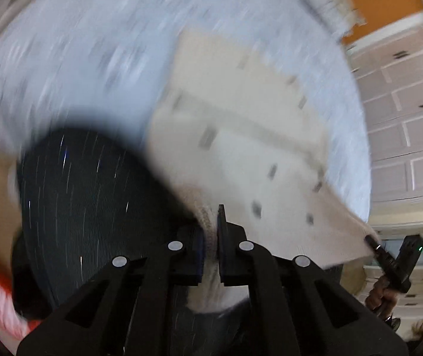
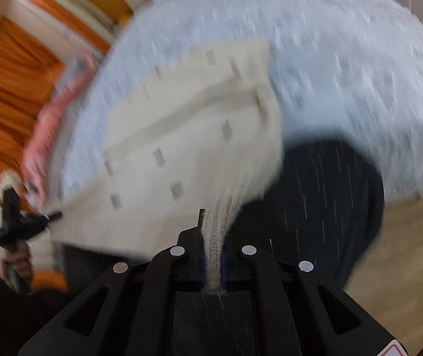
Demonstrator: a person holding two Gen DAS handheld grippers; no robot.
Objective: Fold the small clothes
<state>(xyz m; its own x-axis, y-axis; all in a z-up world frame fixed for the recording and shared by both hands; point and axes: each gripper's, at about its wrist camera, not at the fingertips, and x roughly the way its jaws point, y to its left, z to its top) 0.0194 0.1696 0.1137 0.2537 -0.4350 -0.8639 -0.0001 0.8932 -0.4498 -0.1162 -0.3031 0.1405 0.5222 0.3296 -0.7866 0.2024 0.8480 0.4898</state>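
A small cream garment (image 1: pixel 241 136) with grey dashes is held stretched above a pale blue bedspread (image 1: pixel 87 59). My left gripper (image 1: pixel 210 234) is shut on one ribbed corner of it. My right gripper (image 2: pixel 213 237) is shut on the other ribbed corner, and the garment (image 2: pixel 187 136) spreads away toward the left. The right gripper shows at the far right of the left wrist view (image 1: pixel 389 255), and the left gripper at the far left of the right wrist view (image 2: pixel 24 222). Both views are motion-blurred.
A dark rounded shape (image 1: pixel 92 201), seemingly the person's clothing, lies below the garment in both views (image 2: pixel 330 195). A pink cloth (image 2: pixel 54 124) lies at the bed's edge. White panelled cabinets (image 1: pixel 407 118), an orange wall (image 1: pixel 383 6) and orange curtains (image 2: pixel 6 89) surround the bed.
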